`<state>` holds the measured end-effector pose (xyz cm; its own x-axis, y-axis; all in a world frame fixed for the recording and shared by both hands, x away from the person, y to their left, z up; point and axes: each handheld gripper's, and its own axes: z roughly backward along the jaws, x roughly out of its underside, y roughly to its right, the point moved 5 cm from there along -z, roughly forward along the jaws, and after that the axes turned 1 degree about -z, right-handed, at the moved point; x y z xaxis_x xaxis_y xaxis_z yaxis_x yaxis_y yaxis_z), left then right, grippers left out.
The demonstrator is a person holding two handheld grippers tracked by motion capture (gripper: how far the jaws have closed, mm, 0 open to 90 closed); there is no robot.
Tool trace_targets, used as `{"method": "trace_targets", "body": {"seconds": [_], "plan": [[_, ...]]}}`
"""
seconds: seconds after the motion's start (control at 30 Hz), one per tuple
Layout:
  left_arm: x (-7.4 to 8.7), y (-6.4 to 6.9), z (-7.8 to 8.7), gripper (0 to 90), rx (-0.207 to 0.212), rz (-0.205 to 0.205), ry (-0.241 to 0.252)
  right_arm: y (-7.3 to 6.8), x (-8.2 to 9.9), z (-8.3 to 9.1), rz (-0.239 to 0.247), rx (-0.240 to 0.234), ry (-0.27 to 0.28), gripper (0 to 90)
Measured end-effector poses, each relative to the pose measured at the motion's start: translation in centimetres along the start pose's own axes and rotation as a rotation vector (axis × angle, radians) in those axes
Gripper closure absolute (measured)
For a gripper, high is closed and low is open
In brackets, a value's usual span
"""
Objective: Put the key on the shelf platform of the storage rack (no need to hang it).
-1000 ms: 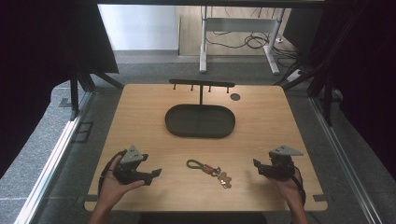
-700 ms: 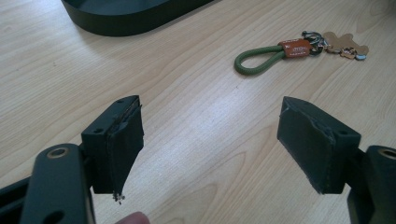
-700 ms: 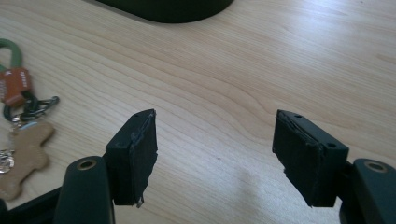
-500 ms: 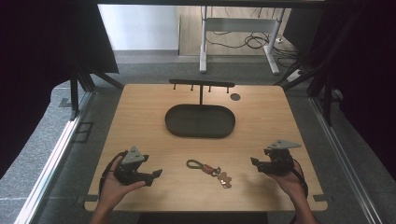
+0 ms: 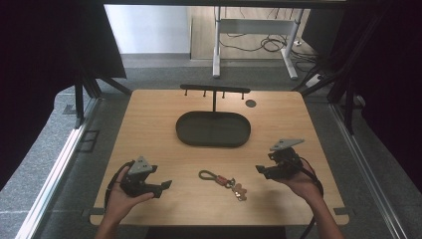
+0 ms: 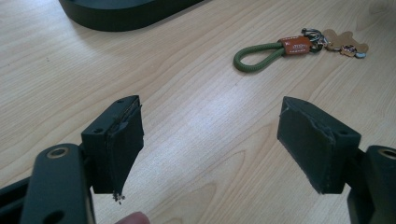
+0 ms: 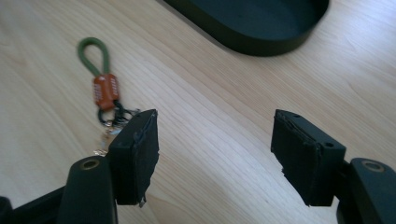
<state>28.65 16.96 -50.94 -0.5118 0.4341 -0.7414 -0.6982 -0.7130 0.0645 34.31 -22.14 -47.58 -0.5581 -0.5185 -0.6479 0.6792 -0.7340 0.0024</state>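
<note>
A keychain lies flat on the wooden table near its front edge: a green cord loop, an orange tag and a tan bear charm. My left gripper rests low on the table to its left, jaws wide open and empty. In the left gripper view the keychain lies ahead to the right of the open left gripper. My right gripper hovers to the right of the keychain, also open and empty. In the right gripper view the keychain lies just beyond the left jaw of the right gripper.
A black oval tray sits mid-table behind the keychain, seen also as a tray and a tray in the gripper views. Behind it stands a black hook rack, with a small dark disc beside it.
My right gripper has moved a little left and away from the front edge, closer to the keychain. The left gripper has hardly moved.
</note>
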Motion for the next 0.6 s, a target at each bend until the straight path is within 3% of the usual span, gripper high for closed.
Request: {"method": "trace_targets", "body": {"seconds": [0.23, 0.3, 0.6], "plan": [[0.0, 0.0, 0.0, 23.0, 0.000, 0.005, 0.000, -1.1, -2.0, -0.4, 0.060, -0.022, -0.040, 34.3], [0.0, 0.0, 0.0, 23.0, 0.001, 0.003, 0.000, -1.4, -2.4, -0.5, 0.068, -0.057, -0.039, 34.3], [0.0, -0.1, 0.1, 23.0, 0.001, 0.001, 0.001, -2.4, -3.6, -1.3, 0.114, -0.073, -0.071, 35.0]]}}
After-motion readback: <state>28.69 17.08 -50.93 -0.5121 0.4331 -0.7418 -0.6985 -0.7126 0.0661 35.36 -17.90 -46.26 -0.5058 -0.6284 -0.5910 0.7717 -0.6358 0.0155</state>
